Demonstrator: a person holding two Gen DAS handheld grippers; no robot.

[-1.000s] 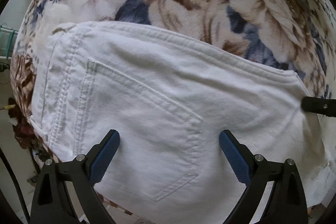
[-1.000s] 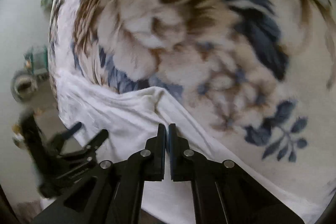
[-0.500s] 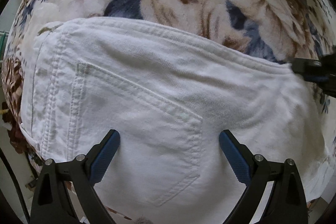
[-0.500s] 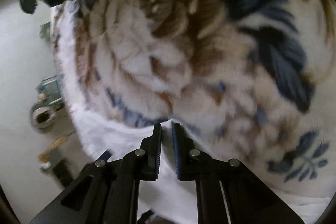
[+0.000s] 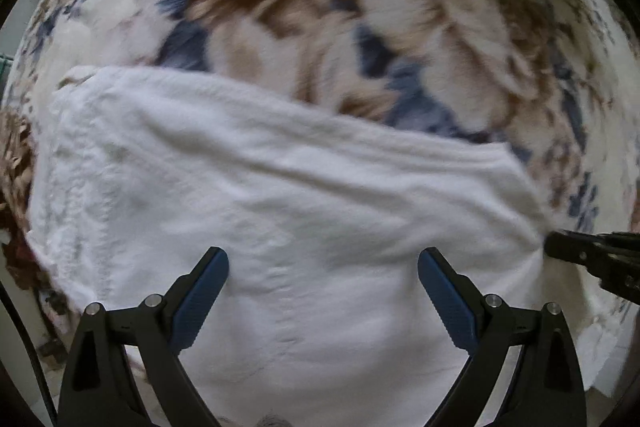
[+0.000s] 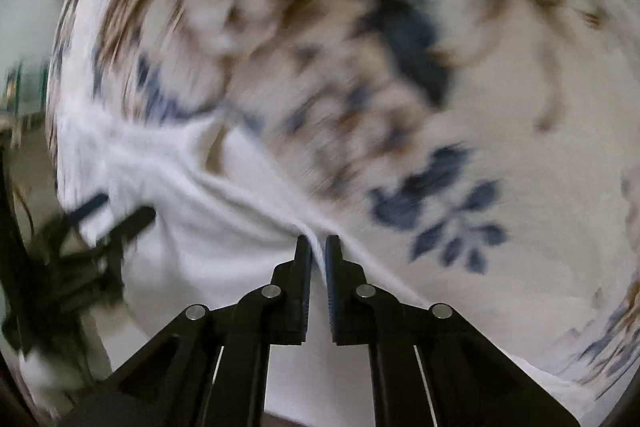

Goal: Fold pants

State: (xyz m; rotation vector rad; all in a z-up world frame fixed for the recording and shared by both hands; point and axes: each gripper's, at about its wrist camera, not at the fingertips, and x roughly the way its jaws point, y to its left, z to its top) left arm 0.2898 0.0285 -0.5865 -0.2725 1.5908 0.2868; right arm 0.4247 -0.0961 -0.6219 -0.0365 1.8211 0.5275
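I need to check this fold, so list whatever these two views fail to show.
- White pants, left wrist view: motion blur smears the pocket stitching; the lower part runs off the frame behind the open left gripper.
- Right gripper, right wrist view: pinches a fabric ridge; how many layers cannot be told.
- Left gripper in the right wrist view: a dark smear.
- Floral blanket: print streaked in both views.
- Dark item, top right of the left wrist view: cropped, unidentifiable.

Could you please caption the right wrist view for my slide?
Right hand-held gripper pinches white pants edge on floral blanket.
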